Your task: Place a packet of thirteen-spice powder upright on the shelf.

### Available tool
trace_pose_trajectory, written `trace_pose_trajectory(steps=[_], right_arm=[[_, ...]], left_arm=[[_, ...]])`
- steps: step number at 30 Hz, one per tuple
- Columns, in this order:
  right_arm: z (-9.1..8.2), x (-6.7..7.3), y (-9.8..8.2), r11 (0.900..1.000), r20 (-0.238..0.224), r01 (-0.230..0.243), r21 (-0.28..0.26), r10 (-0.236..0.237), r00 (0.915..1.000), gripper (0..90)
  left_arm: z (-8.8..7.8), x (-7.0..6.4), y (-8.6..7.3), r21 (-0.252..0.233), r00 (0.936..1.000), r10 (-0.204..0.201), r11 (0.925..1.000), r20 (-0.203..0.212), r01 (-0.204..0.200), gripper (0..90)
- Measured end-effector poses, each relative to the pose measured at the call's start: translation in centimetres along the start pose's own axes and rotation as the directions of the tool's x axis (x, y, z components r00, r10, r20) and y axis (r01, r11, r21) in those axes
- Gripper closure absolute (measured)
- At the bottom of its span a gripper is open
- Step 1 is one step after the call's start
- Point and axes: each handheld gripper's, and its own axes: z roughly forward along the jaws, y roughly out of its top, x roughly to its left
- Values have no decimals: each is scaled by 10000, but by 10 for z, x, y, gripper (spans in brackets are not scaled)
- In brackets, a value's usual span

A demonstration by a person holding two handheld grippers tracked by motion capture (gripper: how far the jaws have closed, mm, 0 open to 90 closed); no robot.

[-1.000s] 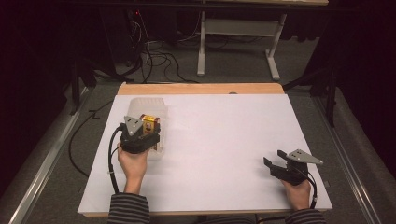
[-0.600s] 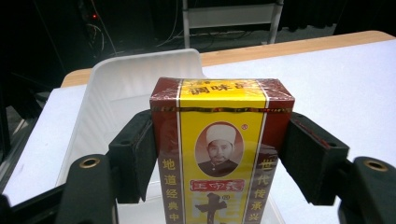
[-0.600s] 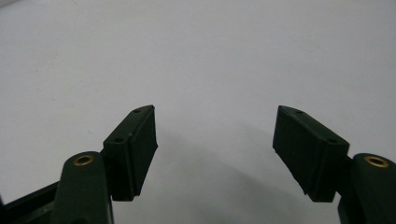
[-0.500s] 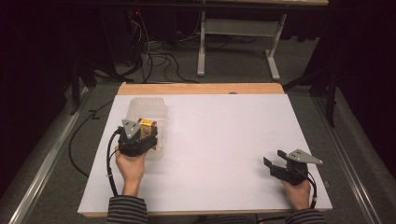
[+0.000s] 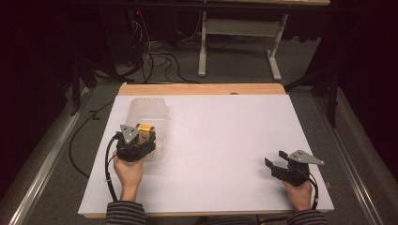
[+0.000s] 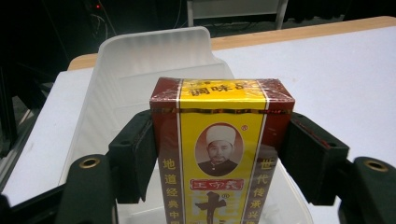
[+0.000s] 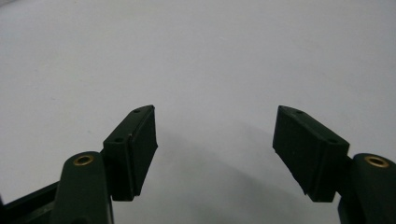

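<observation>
Nothing much has moved: my left gripper (image 6: pixel 219 154) keeps its jaws clamped on the yellow-and-maroon box (image 6: pixel 222 149), seemingly over the clear plastic tub (image 6: pixel 154 60); my right gripper (image 7: pixel 215 144) rests, jaws spread, on the white surface (image 7: pixel 210 46).

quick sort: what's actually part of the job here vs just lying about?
In play:
- yellow and red box, clamped in the left gripper
- clear plastic bin, box held over it

Idle or background:
- right gripper, open, low over the bare white tabletop
- cables and desk legs on the floor beyond
</observation>
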Motion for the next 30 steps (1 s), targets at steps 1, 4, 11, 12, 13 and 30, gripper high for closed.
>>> trace_pose_trajectory(steps=[1,4,11,12,13,30], right_arm=[[0,0,0,10000,2,0,-3,0,10000,308],[0,0,0,10000,3,0,0,0,10000,308],[0,0,0,10000,7,10,-12,-10,10000,308],[0,0,0,10000,7,12,-9,-12,10000,308],[0,0,0,10000,9,17,-15,-17,10000,308],[0,0,0,10000,25,23,3,-23,10000,308]], left_arm=[[0,0,-1,5,10000,3,10000,-1,-3,325],[0,0,-2,25,10000,-17,10000,25,17,324],[-5,0,-4,-65,10000,3,10000,73,-3,324],[-5,0,-4,-68,10000,22,10000,67,-21,324],[-6,0,-4,-56,10000,25,10000,74,-25,324],[-15,-1,-1,-274,9997,254,9993,-34,-254,297]])
